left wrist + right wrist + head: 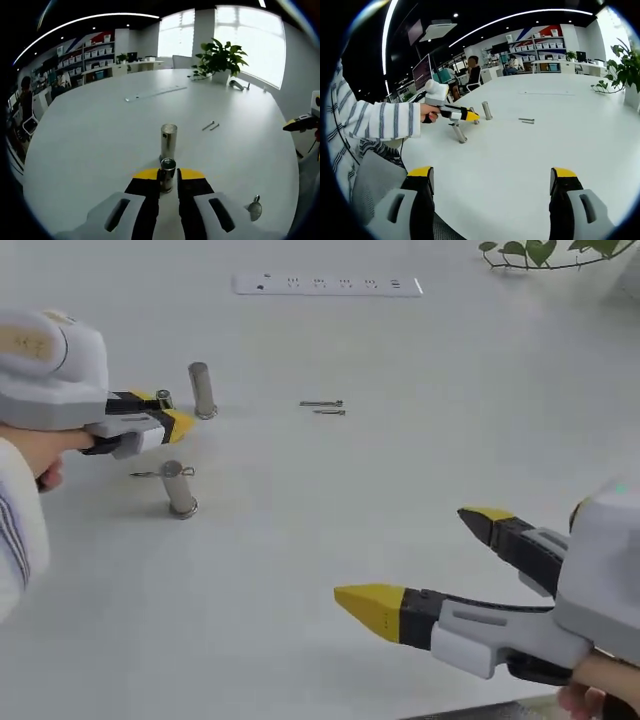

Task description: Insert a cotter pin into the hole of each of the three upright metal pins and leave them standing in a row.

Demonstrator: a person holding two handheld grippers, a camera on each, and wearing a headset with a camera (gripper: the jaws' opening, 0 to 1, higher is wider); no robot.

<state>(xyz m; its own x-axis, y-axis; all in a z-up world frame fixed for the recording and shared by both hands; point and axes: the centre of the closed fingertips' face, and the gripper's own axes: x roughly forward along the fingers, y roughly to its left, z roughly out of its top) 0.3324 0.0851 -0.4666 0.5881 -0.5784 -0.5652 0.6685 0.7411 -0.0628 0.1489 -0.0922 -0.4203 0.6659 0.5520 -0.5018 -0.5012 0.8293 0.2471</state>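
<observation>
Three metal pins: short, bright steel cylinders, the two free ones with a wider foot.
- First, the held pin (167, 175): upright, clamped between the left tongs (165, 412), dark round top towards the left gripper view.
- Second, the rear pin (202, 390): standing free on the white surface (300, 540), just beyond the yellow tips of the left tongs.
- Third, the near pin (180, 490): standing just on the near side of the left tongs, with one cotter pin (150, 474) lodged crosswise through its head.

Two loose cotter pins (322, 403): lying side by side, right of the rear pin, well apart from both tongs.

The right tongs (430, 560): jaws spread wide, gripping nothing, low at the near right, well apart from all three pins.

A power strip (328, 285): at the far side of the surface.
</observation>
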